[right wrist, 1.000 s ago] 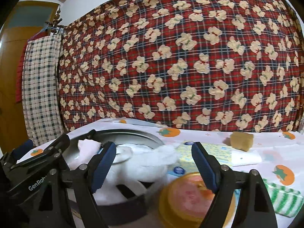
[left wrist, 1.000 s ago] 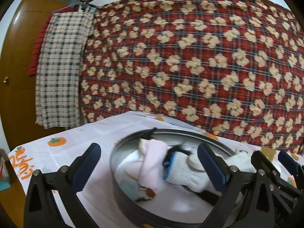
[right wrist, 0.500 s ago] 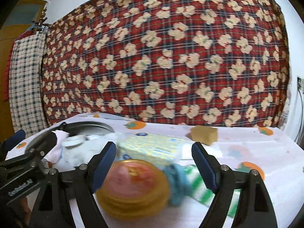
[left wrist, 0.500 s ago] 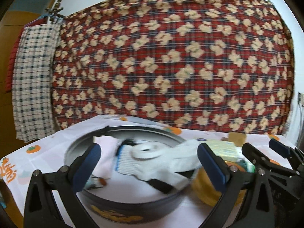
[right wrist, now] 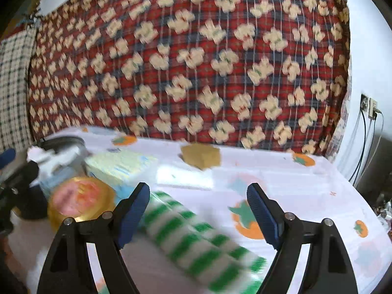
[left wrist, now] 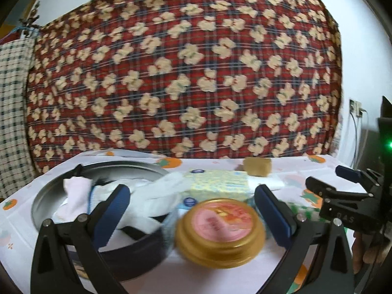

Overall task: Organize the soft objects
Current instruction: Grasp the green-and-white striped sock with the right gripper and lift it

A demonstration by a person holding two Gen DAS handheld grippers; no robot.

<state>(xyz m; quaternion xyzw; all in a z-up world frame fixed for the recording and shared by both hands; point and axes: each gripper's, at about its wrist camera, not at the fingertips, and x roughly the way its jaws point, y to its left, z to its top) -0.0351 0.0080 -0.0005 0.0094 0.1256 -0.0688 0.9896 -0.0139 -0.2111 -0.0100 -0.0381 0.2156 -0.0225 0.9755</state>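
Note:
My left gripper (left wrist: pixel 191 191) is open and holds nothing. Ahead of it, left, a round dark tin (left wrist: pixel 46 196) holds a white glove (left wrist: pixel 156 196) and a pink sock (left wrist: pixel 73 196). My right gripper (right wrist: pixel 198 191) is also open, hovering over a blurred green-and-white striped cloth (right wrist: pixel 196 240) on the tablecloth; its pads do not touch the cloth. A brown sponge (right wrist: pixel 201 155) and a white flat pad (right wrist: pixel 183 176) lie farther back. The right gripper (left wrist: pixel 328 178) also shows at the right edge of the left wrist view.
A gold-lidded jar (left wrist: pixel 220 230) stands just in front of the left gripper, with a yellow tissue pack (left wrist: pixel 218 183) behind it. A red patterned blanket (right wrist: pixel 196 61) hangs behind the table. The table's right edge (right wrist: pixel 362 196) has cables and a wall socket beyond it.
Both grippers have swung to the right. The tin has slid toward the left in both views, and the jar and striped cloth have come in front of the fingers. Both stay open.

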